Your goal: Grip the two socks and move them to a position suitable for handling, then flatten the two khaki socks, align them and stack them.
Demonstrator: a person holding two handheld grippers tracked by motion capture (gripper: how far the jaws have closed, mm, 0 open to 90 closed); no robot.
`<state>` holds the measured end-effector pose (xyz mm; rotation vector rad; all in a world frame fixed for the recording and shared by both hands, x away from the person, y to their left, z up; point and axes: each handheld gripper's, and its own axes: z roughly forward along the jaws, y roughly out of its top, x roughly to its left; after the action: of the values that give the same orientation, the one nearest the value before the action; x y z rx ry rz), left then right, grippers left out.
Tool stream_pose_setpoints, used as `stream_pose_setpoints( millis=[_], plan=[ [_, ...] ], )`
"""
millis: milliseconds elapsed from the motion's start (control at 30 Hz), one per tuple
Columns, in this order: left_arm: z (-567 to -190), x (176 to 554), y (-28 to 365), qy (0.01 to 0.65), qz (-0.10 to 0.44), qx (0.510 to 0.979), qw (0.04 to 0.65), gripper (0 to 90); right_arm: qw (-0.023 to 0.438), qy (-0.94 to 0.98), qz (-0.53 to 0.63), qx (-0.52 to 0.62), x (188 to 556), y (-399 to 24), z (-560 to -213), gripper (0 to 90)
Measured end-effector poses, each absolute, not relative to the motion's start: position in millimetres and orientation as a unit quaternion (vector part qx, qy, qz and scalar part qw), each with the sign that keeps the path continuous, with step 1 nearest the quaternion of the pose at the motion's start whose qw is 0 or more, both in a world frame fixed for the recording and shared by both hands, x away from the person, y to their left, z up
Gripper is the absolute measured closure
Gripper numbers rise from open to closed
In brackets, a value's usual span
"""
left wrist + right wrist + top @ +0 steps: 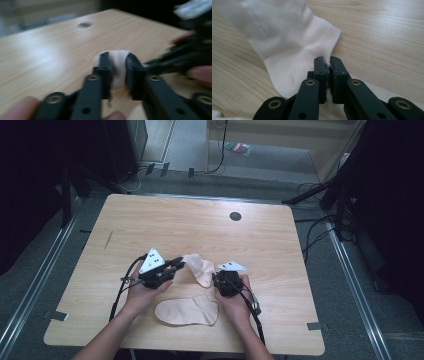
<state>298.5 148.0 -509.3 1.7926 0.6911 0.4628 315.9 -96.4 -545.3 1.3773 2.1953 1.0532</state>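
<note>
— Pale-pink items on the table (150, 215): how many, and where?

— Two ankle socks. The far sock (200, 268) lies near the middle of the light wood-grain top, between the two hands. The near sock (187, 311) lies flat toward the person's edge, apart from both grippers.

— Left gripper (176, 265), condition?

— Held in the left hand (145, 292), grey three-cornered plate on top, jaws pointing at the far sock's left end. In the left gripper view the picture is blurred, yet a fold of the sock (115, 67) sits between the jaws, and both pads press on it. Entry: clamped on the far sock.

— Right gripper (216, 279)?

— Held in the right hand (237, 302), at the sock's right, lower end. The right gripper view shows its jaws (329, 67) drawn nearly together, pinching a thin edge of the fabric (287, 50) by the ribbed cuff. Entry: clamped on the far sock.

— Other fixtures?

— One dark round hole (235, 216) in the tabletop near the far edge; cables (320, 227) on the grey floor beyond.
</note>
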Motion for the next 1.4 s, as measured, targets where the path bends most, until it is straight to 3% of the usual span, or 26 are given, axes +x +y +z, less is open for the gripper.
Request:
stream_pose_setpoints(
  millis=[100, 133, 300, 467, 633, 767, 833, 900, 1033, 1100, 1167, 1200, 1300, 1333, 1367, 1400],
  plan=[
    [-509.3, 292.5, 140.7, 0.254, 0.196, 0.780, 0.537, 50.2, 0.180, 0.774, 0.364, 0.486, 316.4, -99.7, -544.6, 85.4],
    [-513.5, 291.0, 143.9, 0.252, 0.201, 0.791, 0.519, 46.9, 0.184, 0.775, 0.359, 0.486, 317.5, -107.0, -544.0, 85.3],
    [-523.8, 295.1, 170.0, 0.281, 0.194, 0.787, 0.515, 45.2, 0.199, 0.776, 0.346, 0.489, 319.6, -128.1, -542.3, 85.2],
    [-531.6, 306.8, 186.3, 0.348, 0.177, 0.786, 0.479, 43.2, 0.181, 0.766, 0.358, 0.502, 324.2, -158.3, -539.4, 85.0],
    [-533.6, 320.1, 169.4, 0.383, 0.134, 0.790, 0.460, 40.0, 0.179, 0.759, 0.370, 0.505, 325.0, -161.5, -535.8, 84.6],
    [-527.4, 339.2, 151.6, 0.434, 0.078, 0.756, 0.483, 42.4, 0.180, 0.766, 0.367, 0.496, 322.4, -156.0, -537.3, 84.4],
    [-526.5, 353.1, 137.8, 0.468, 0.050, 0.752, 0.461, 42.3, 0.183, 0.768, 0.367, 0.492, 320.2, -152.7, -539.9, 84.4],
    [-528.1, 356.7, 126.8, 0.478, 0.056, 0.766, 0.426, 42.5, 0.179, 0.767, 0.369, 0.493, 318.5, -151.0, -541.8, 84.4],
    [-532.9, 354.7, 114.8, 0.469, 0.075, 0.796, 0.375, 50.2, 0.167, 0.764, 0.385, 0.490, 316.3, -146.4, -545.6, 84.4],
    [-533.5, 353.8, 114.1, 0.467, 0.085, 0.802, 0.362, 64.9, 0.163, 0.765, 0.390, 0.486, 316.2, -144.3, -546.3, 84.2],
    [-532.9, 351.8, 116.9, 0.462, 0.093, 0.806, 0.358, 84.2, 0.156, 0.765, 0.408, 0.473, 315.2, -137.2, -545.4, 71.6],
    [-530.6, 350.0, 124.3, 0.462, 0.102, 0.801, 0.366, 86.2, 0.153, 0.758, 0.422, 0.474, 315.1, -136.5, -544.4, 66.1],
    [-527.6, 347.7, 133.0, 0.464, 0.133, 0.797, 0.364, 87.3, 0.148, 0.745, 0.442, 0.477, 314.3, -138.3, -540.7, 61.9],
    [-523.5, 344.3, 142.8, 0.462, 0.185, 0.794, 0.348, 87.5, 0.155, 0.739, 0.448, 0.478, 313.1, -142.2, -536.5, 58.8],
    [-523.5, 344.3, 142.8, 0.462, 0.185, 0.794, 0.348, 87.5, 0.155, 0.739, 0.448, 0.478, 313.1, -142.2, -536.5, 58.8],
    [-517.6, 338.8, 152.6, 0.449, 0.257, 0.792, 0.325, 87.6, 0.158, 0.735, 0.453, 0.479, 312.6, -148.2, -533.6, 58.4]
  ],
)
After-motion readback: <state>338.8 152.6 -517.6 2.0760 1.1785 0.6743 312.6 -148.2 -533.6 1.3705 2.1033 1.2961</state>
